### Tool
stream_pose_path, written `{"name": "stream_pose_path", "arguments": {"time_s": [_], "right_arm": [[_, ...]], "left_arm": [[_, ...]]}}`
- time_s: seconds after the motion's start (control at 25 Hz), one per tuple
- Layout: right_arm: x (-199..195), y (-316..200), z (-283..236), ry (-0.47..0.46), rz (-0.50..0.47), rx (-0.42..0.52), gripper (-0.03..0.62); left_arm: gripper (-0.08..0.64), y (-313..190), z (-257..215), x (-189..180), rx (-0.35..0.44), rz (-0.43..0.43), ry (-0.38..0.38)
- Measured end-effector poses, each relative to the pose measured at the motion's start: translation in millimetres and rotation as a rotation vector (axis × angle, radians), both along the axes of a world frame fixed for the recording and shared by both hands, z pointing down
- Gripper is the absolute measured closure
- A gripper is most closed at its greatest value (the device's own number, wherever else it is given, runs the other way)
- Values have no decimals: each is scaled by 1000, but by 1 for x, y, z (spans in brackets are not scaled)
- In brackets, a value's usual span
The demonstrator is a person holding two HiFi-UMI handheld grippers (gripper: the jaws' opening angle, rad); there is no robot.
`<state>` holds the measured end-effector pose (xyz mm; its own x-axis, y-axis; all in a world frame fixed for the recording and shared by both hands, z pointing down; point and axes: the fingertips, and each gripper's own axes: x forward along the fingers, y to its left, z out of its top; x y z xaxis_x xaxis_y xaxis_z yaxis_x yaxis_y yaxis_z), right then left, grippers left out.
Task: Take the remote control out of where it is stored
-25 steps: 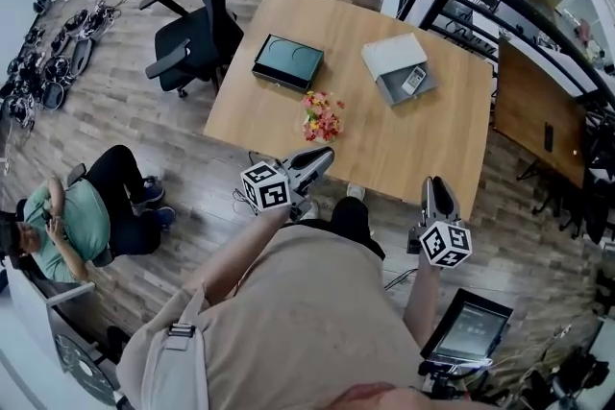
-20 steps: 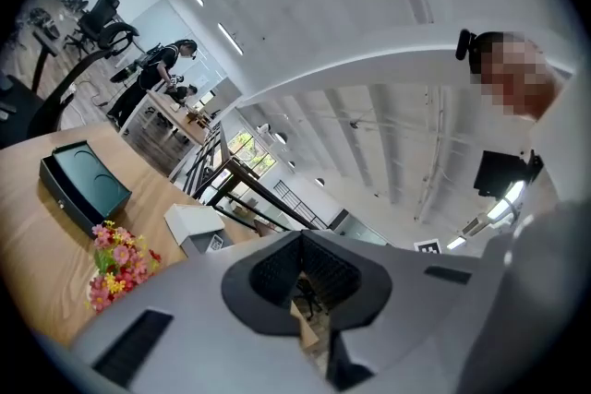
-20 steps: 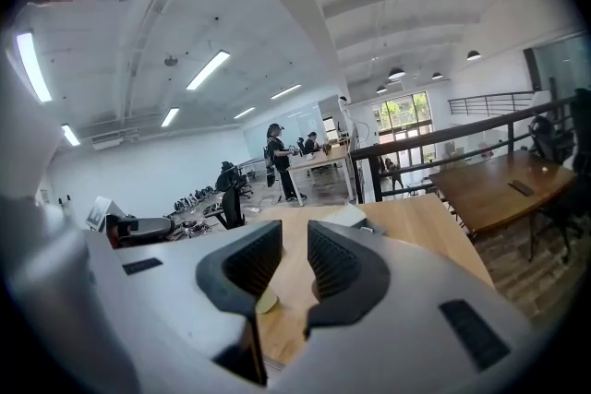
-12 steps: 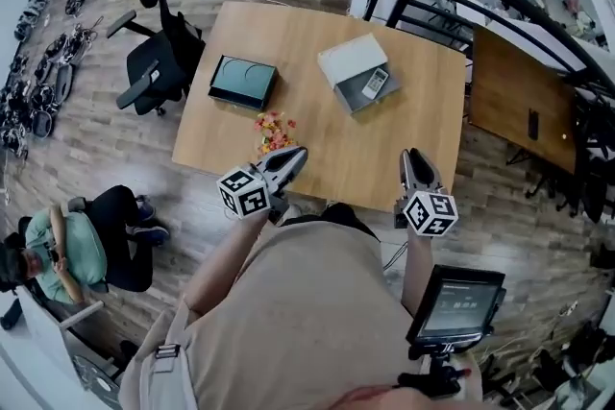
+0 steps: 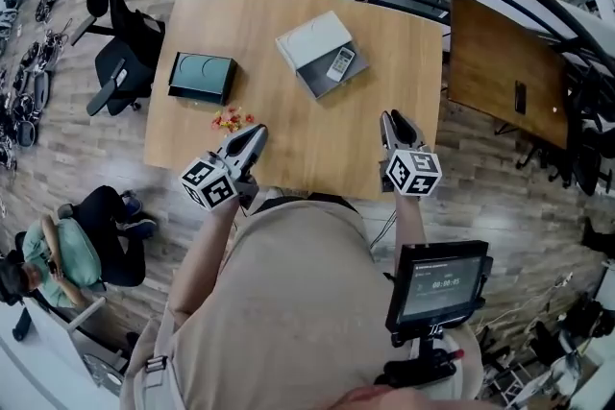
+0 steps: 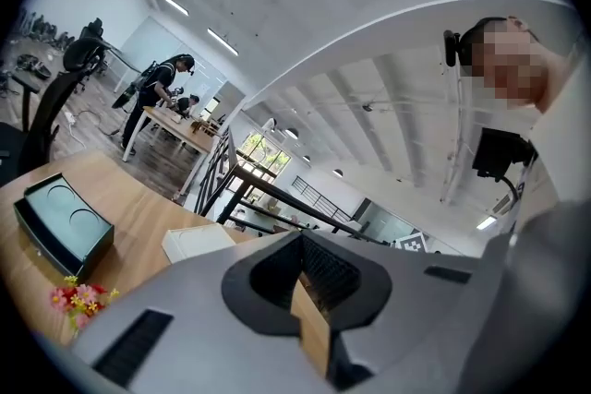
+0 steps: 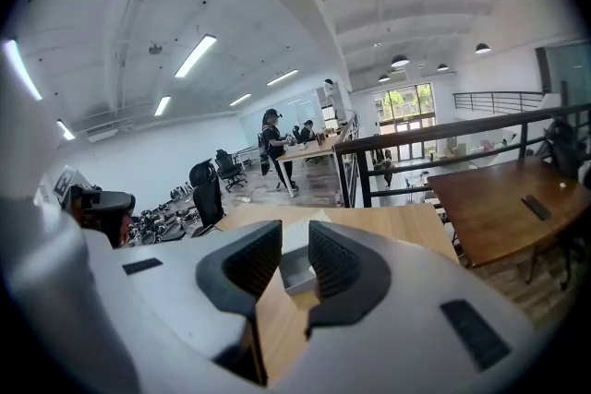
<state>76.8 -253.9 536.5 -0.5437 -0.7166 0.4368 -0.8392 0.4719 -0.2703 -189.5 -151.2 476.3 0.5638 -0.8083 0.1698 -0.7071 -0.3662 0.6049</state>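
Toward the far edge of the table (image 5: 317, 144), right of middle: an open box (image 5: 315, 84) with the remote control (image 5: 340, 63) in it, lid (image 5: 309, 37) touching at its far left. Near the left edge, a case (image 5: 202, 77), flowers (image 5: 229, 119) just before it. Over the near edge, left gripper (image 5: 255, 135) and right gripper (image 5: 390, 119), well apart.

remote control (image 5: 340, 63); white, lying flat; inside open grey box (image 5: 315, 84)

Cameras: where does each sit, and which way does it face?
Head view: on the head, looking steeply down at the table; shows torso, left tongs, right tongs.
Left gripper view: on left tongs, facing across the table; its jaws and the wearer's head show.
Right gripper view: on right tongs, facing the open box; its jaws show.
Shared: both gripper views see the box.
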Motion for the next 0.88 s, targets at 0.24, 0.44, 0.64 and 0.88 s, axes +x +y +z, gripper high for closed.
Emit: {"name": "stream_pose_path", "arguments": {"time_s": [0.24,0.44,0.64,0.88], "right_arm": [[2,-39,45,42,-46,-65,502],[-15,-69,82,111,-50,-180,502],[-53,-101,119,91,-52,-289,466],[-95,-141,190,115,-81,-465,335]], "left_arm": [[555,-15,15,-5,-34,-77,-37],[555,-28,17,-21,-37,-109,-40],[555,-48,37,-43,-64,-108,-118],[555,-70,40,-57,-60,-53,-146]]}}
